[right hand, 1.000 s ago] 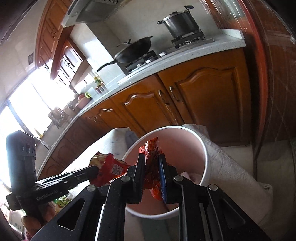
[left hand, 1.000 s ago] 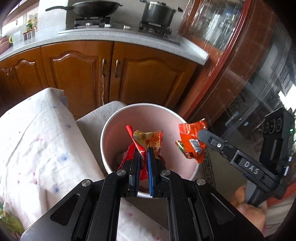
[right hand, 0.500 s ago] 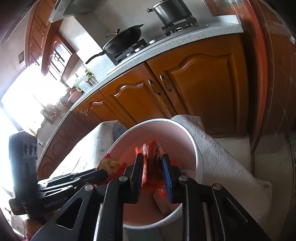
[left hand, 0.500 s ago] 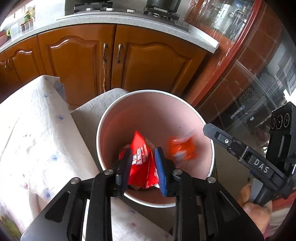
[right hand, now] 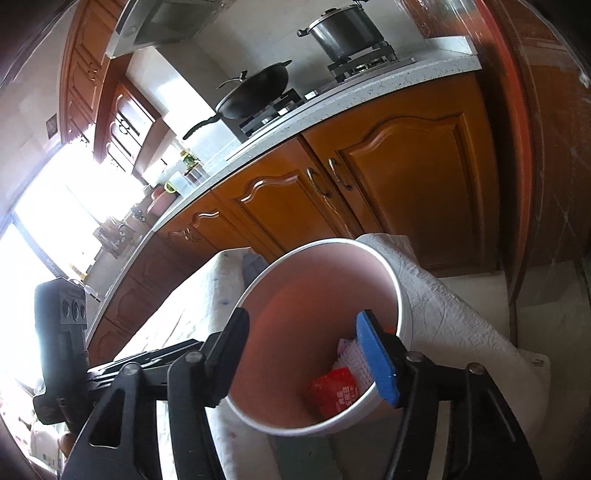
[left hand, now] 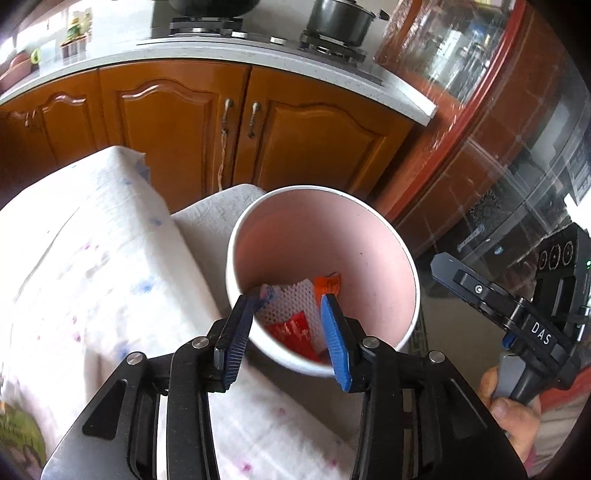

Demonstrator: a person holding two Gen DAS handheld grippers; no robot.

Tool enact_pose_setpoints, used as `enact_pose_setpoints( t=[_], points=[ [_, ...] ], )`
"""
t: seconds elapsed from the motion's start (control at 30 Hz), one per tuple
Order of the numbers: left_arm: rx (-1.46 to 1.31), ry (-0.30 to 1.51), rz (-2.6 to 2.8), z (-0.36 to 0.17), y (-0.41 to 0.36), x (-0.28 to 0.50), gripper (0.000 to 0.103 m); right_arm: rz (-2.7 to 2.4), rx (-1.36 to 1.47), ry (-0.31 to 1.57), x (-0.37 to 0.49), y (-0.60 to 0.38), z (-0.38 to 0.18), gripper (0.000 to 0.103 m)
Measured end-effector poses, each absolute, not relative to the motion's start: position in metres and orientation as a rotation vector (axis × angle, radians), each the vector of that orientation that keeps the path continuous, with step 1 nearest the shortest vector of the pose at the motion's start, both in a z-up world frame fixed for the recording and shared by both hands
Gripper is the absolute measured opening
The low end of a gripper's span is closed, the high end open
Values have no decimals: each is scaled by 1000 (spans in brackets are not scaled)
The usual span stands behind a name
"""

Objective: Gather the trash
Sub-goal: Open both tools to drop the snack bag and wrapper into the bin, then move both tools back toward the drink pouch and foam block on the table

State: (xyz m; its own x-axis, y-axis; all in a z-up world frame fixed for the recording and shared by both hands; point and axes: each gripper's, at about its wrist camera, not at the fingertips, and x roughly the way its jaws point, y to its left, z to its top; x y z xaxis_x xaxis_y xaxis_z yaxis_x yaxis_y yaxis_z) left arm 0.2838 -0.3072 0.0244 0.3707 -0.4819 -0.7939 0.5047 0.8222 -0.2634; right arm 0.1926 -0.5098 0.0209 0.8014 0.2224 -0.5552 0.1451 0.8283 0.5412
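**Wrappers in the bin, both tongs apart and empty**

Trash sits at the bottom of the pink bin (left hand: 321,236): a red wrapper (left hand: 295,334), an orange wrapper (left hand: 327,284) and a white foam net sleeve (left hand: 291,301) between and partly over them. From the right wrist view the same red wrapper (right hand: 334,391) lies against the near inner wall, with the net (right hand: 351,356) just beside it. Contents are partly hidden by the fingers, so I can't tell if there is more underneath.

Left gripper (left hand: 288,325): jaws spread apart, nothing between the blue pads (left hand: 332,332), hanging just above the near rim of the bin and looking down into it.

Right gripper (right hand: 308,350): jaws also wide apart and empty, over the bin's rim (right hand: 317,245). In the left wrist view it shows at the right of the bin (left hand: 480,291), held by the person's hand (left hand: 513,413).

Bin stands against the white, colour-speckled cloth (left hand: 92,277) covering the surface beside it; a second, grey-white quilted cloth (right hand: 443,299) lies just behind the bin. Beyond that, orange-brown wooden cabinets (left hand: 177,122) under a pale countertop (right hand: 354,96), with a steel pot (right hand: 343,31) and a black wok (right hand: 255,90) on the hob.
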Motion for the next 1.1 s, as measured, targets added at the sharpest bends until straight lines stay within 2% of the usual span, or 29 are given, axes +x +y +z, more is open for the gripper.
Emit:
enact_pose_setpoints(
  t=[0.3,1.1],
  points=[
    [-68,988,-575,27,-246,260,38,95,625,653,172,-484,20,75],
    [-217,961,-442,21,-101,201,38,267,553,733,158,-373,13,77]
  ],
)
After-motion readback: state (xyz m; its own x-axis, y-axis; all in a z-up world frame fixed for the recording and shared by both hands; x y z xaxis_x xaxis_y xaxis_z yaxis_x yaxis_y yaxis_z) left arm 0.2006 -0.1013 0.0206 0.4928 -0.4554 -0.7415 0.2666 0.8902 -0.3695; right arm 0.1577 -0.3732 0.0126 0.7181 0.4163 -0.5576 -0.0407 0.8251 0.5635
